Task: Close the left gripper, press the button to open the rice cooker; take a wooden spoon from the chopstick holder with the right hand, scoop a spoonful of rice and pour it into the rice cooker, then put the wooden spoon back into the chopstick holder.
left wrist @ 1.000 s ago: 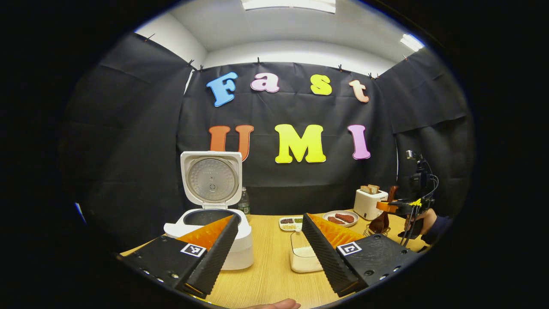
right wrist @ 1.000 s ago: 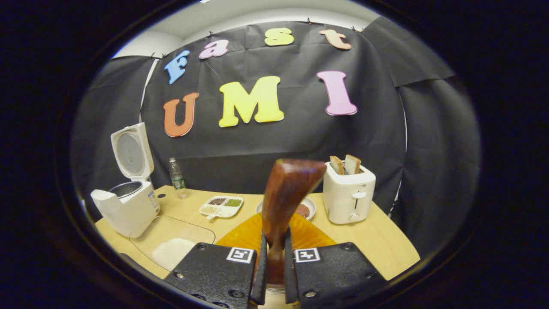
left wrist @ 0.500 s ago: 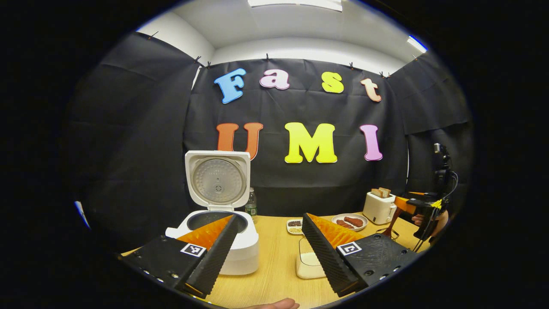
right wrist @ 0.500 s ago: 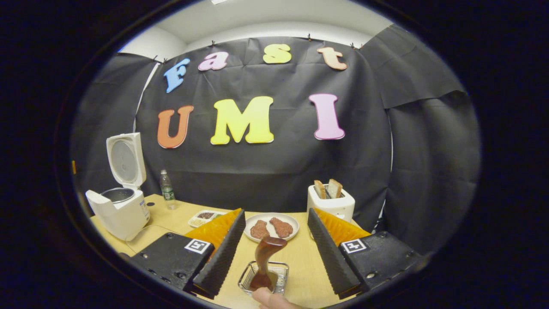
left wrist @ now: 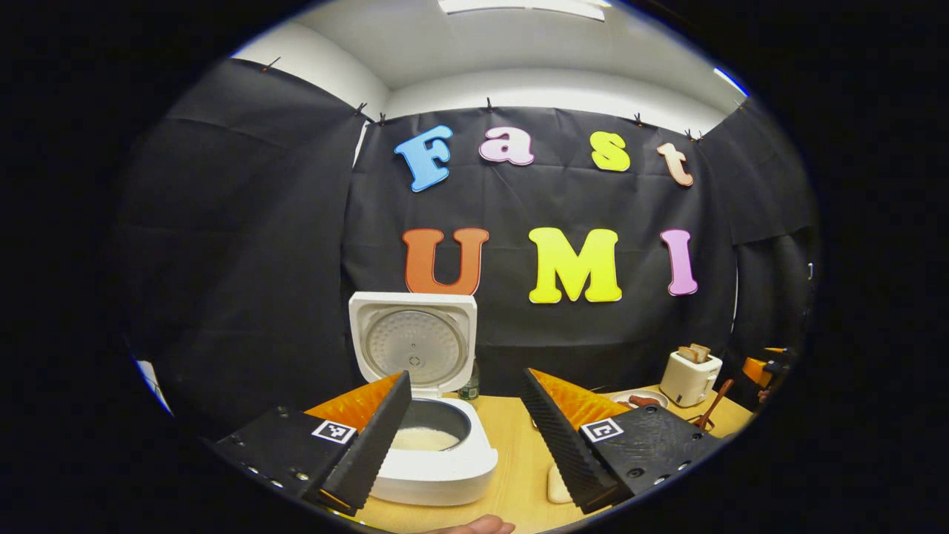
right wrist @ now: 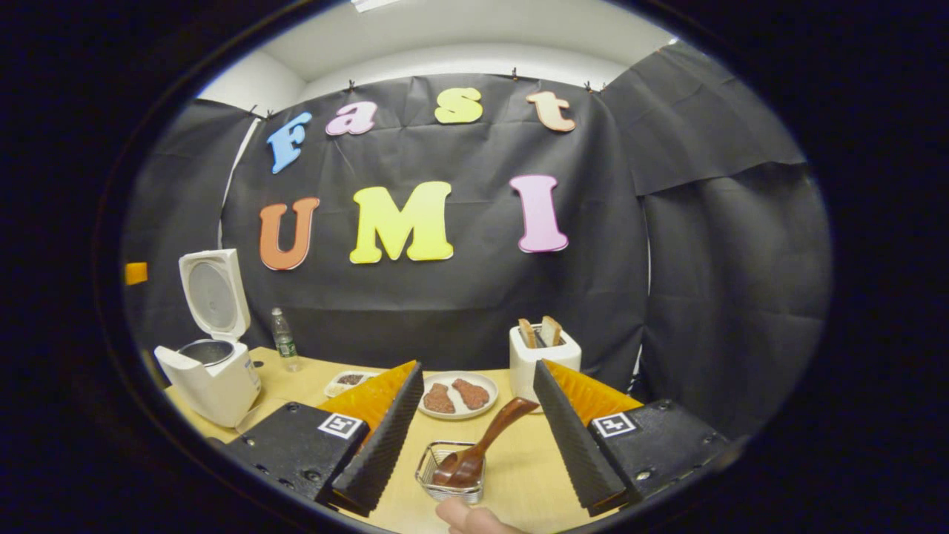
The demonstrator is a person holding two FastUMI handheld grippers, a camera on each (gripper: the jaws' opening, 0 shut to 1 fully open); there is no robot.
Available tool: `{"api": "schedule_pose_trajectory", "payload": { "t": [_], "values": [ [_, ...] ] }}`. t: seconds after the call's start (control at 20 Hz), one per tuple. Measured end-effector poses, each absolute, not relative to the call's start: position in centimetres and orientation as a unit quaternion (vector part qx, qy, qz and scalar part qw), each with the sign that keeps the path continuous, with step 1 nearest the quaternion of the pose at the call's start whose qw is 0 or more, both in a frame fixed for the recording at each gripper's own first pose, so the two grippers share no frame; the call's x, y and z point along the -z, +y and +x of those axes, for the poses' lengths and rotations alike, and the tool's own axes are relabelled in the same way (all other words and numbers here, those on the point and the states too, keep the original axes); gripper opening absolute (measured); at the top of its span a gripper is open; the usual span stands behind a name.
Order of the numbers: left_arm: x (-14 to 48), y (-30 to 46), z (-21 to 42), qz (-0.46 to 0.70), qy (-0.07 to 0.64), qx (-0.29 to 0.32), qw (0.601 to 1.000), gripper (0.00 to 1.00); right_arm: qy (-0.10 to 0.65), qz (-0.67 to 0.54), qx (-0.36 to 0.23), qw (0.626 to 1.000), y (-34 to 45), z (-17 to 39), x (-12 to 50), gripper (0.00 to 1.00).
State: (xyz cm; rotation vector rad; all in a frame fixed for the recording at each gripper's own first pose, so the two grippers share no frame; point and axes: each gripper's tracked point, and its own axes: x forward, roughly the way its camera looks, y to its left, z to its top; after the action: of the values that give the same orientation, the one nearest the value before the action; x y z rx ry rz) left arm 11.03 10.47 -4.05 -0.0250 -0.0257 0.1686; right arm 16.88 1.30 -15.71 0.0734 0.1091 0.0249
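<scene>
The white rice cooker (left wrist: pixel 437 467) stands open on the table with its lid (left wrist: pixel 413 345) upright and white rice in its pot (left wrist: pixel 424 439). My left gripper (left wrist: pixel 465 374) is open just in front of the cooker and holds nothing. In the right gripper view the cooker (right wrist: pixel 211 371) sits far left. The wooden spoon (right wrist: pixel 485 443) leans bowl-down in the wire chopstick holder (right wrist: pixel 451 475), handle tilted up to the right. My right gripper (right wrist: pixel 478 366) is open above and behind it, apart from the spoon. In the left gripper view the spoon (left wrist: pixel 713 406) shows far right.
A white toaster (right wrist: pixel 543 360) with bread, a plate of meat pieces (right wrist: pixel 456 395), a divided dish (right wrist: pixel 348 382) and a bottle (right wrist: pixel 282 340) stand along the back of the wooden table (right wrist: pixel 534 475). A rice container (left wrist: pixel 556 486) lies partly hidden behind my left gripper's right finger.
My right gripper opened, let go of the spoon and drew back; the spoon now leans in the holder. My left gripper moved closer to the cooker.
</scene>
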Motion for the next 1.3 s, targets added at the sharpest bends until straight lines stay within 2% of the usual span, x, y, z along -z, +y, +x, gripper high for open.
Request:
{"api": "schedule_pose_trajectory", "payload": {
  "t": [0.3, 0.45, 0.65, 0.85, 1.05, 1.3],
  "values": [
    [1.1, 11.4, 13.7, 0.032, -0.003, -0.081, 0.996, 0.94, 0.034, 0.036, 0.035, 0.998, -0.5, 13.7, 15.1, 0.97],
    [-0.2, 12.5, 15.0, 0.054, -0.011, -0.113, 0.992, 0.95, 0.027, 0.029, 0.013, 0.999, 0.7, 12.7, 15.2, 0.97],
    [-3.5, 12.4, 17.9, 0.063, -0.051, -0.114, 0.99, 0.95, 0.051, 0.025, -0.006, 0.998, 1.7, 12.9, 16.9, 0.96],
    [-5.7, 15.3, 22.5, 0.06, -0.072, -0.131, 0.987, 0.95, 0.059, 0.038, -0.033, 0.997, 3.5, 12.2, 17.6, 0.97],
    [-6.1, 18.8, 28.5, 0.034, -0.079, -0.138, 0.987, 0.95, 0.043, 0.024, -0.048, 0.998, 4.4, 11.9, 16.7, 0.97],
    [-3.7, 22.3, 35.3, 0.045, -0.055, -0.151, 0.986, 0.95, 0.022, 0.015, -0.067, 0.997, 5.8, 10.7, 15.6, 0.98]
  ]
}}
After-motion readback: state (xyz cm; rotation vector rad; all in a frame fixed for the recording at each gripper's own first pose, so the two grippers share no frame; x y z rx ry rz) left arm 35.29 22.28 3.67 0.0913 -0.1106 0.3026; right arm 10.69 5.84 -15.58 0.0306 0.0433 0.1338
